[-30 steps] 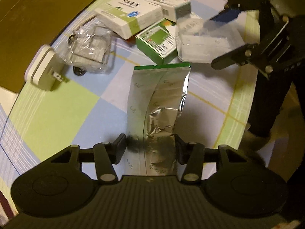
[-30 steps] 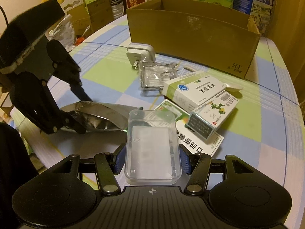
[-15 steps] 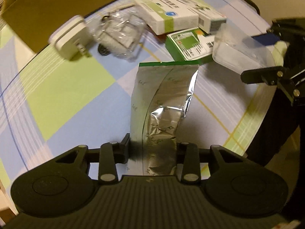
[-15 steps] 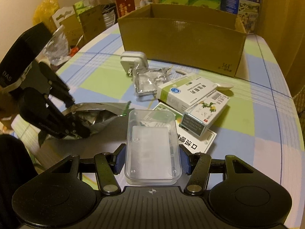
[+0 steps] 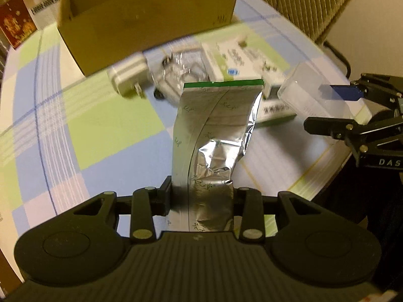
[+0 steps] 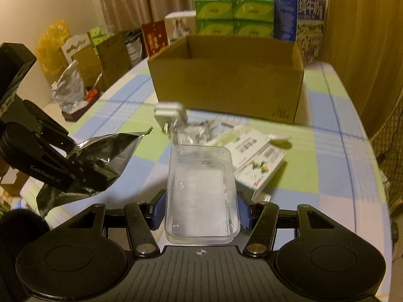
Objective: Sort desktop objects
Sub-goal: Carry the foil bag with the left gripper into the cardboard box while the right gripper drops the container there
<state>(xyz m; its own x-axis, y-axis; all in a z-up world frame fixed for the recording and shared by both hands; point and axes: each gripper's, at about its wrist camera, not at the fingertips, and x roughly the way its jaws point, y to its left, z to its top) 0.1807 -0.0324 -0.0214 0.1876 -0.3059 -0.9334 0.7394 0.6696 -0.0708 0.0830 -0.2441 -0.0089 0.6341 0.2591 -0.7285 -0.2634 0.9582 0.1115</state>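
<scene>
A foil pouch (image 5: 211,138) is clamped in the left gripper (image 5: 201,198) and a clear plastic box (image 6: 201,196) in the right gripper (image 6: 201,214), both held above the table (image 6: 327,171) before the cardboard box (image 6: 226,85).

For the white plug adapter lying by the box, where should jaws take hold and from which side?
Probably across the two broad flat faces of the adapter body, coming from above on the end away from its prongs. The body is a rounded block, and its prongs jut toward the clear bag crowding that end. The box stands close behind, though blur hides exact gaps.
</scene>
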